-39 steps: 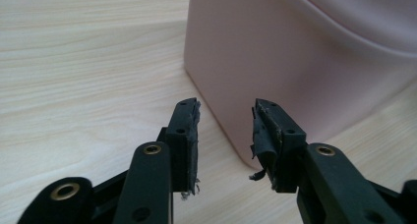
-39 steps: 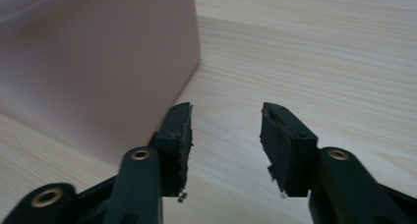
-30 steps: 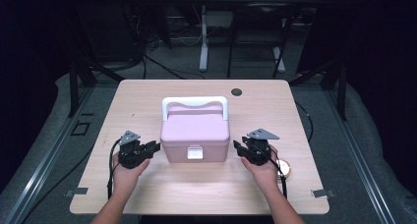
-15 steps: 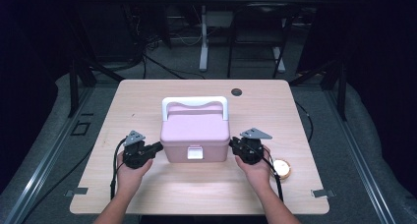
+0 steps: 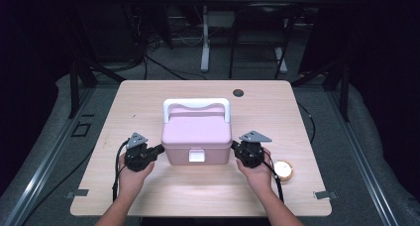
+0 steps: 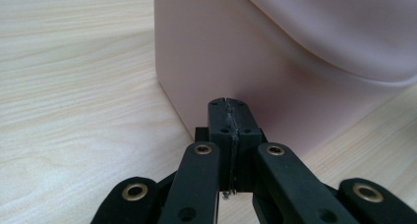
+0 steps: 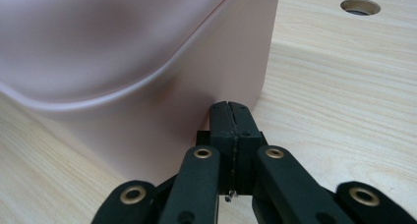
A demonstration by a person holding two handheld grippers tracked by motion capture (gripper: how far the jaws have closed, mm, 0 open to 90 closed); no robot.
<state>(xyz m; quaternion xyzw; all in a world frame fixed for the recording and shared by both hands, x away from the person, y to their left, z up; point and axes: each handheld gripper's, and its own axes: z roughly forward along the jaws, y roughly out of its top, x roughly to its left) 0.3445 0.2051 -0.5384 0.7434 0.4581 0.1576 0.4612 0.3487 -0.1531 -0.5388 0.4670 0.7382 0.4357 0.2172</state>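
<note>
So the pink box [image 5: 197, 135] sits mid-desk, white handle [image 5: 196, 106] toward the far edge and its white latch [image 5: 196, 157] facing the person. It's squarely between the two tools: the left tool [image 5: 159, 148] points in at its left wall, the right tool [image 5: 234, 147] at its right wall, each low and near the front corners. Both have just clenched fully with nothing between the jaws, so they're blunt pushers now, not grabbers. In both gripper views the tips look right up against the pink wall [image 6: 211, 62]; I can't tell if they're actually touching. My guess: a two-sided squeeze or shove, both hands equally close. A small round tin [image 5: 283, 170] sits on the desk [image 5: 148, 94] beside the right hand.
</note>
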